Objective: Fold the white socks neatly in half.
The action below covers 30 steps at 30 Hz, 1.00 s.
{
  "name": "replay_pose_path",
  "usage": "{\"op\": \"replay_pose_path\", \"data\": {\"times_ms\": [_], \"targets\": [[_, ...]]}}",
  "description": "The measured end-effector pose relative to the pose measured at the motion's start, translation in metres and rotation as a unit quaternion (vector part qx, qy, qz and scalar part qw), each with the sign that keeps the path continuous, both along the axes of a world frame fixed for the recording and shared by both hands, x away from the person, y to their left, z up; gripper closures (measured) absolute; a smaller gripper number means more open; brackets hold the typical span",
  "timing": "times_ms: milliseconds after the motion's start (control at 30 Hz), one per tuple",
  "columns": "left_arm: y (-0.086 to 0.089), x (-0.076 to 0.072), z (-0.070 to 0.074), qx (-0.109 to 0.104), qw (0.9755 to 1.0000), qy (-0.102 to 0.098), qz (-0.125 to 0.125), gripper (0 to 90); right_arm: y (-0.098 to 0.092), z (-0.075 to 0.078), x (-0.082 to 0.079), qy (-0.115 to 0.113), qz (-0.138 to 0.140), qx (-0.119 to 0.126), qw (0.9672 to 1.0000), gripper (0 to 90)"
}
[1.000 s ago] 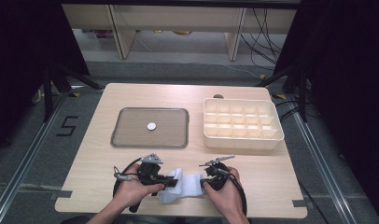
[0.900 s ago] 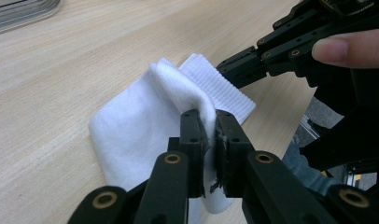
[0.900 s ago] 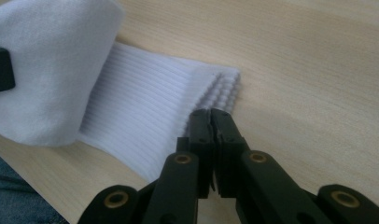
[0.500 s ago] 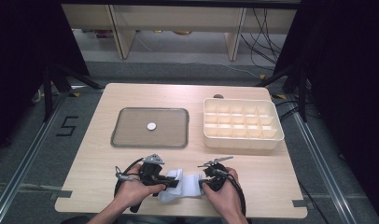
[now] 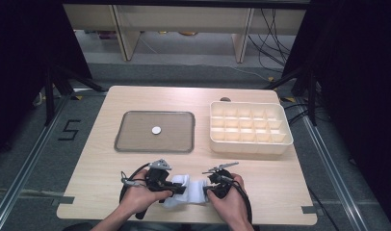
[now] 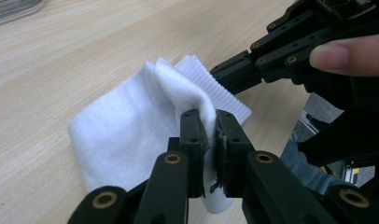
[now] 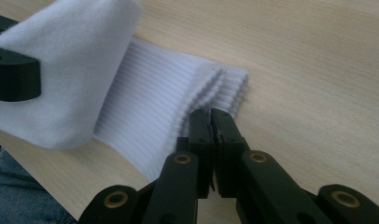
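Lying at the near edge of the worktop [image 5: 261, 192], a white sock [image 5: 191, 190] sits between the person's two hands, partly folded over on itself. In the left gripper view the sock [image 6: 131, 126] has a smooth knit body and a ribbed cuff end that reaches toward the other gripper.

Left gripper [image 6: 211, 128]: fingers closed on a raised fold of the sock, fabric pinched between the two black pads. In the high view this gripper [image 5: 176, 187] is held in the left hand [image 5: 138, 197], with a grey plate on top and a cable looping beside it.

Right gripper [image 7: 211, 119]: fingers pressed together at the ribbed cuff of the sock [image 7: 164, 102]. Whether cuff fabric is caught between them cannot be told; the tips sit just at the cuff's edge. In the high view it [image 5: 208, 189] is held in the right hand [image 5: 227, 202].

Farther back on the worktop, left of centre, a shallow grey tray [image 5: 131, 144] holds a small white round object [image 5: 156, 130]. To its right stands a cream compartment box [image 5: 251, 144] with a grid of cells. A small dark item [image 5: 225, 99] lies just behind the box. Floor marking "5" [image 5: 71, 130] appears left of the worktop.
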State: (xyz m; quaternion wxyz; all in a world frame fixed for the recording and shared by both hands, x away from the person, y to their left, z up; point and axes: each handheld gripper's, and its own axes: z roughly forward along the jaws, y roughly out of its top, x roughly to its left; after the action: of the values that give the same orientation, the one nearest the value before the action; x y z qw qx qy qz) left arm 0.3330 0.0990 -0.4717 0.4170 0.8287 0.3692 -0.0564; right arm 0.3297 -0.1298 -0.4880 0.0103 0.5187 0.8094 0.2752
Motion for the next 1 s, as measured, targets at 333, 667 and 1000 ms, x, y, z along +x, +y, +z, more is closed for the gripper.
{"op": "replay_pose_path", "data": {"times_ms": [333, 667, 1000], "targets": [[-0.0023, -0.0005, 0.0003, 0.004, 1.0, 0.002, -0.001, 82.4, 0.002, 0.0005, -0.0013, 0.005, -0.004, -0.001, 1.0, 87.8], [-0.0034, 0.0005, -0.0017, 0.005, 1.0, 0.007, -0.006, 82.4, 0.0034, -0.0009, -0.0008, 0.004, 0.0, -0.002, 1.0, 87.4], [-0.0064, 0.0007, -0.0029, 0.006, 0.9999, 0.007, -0.008, 82.2, 0.0043, -0.0013, -0.0005, 0.003, -0.009, -0.018, 0.9998, 87.0]]}}
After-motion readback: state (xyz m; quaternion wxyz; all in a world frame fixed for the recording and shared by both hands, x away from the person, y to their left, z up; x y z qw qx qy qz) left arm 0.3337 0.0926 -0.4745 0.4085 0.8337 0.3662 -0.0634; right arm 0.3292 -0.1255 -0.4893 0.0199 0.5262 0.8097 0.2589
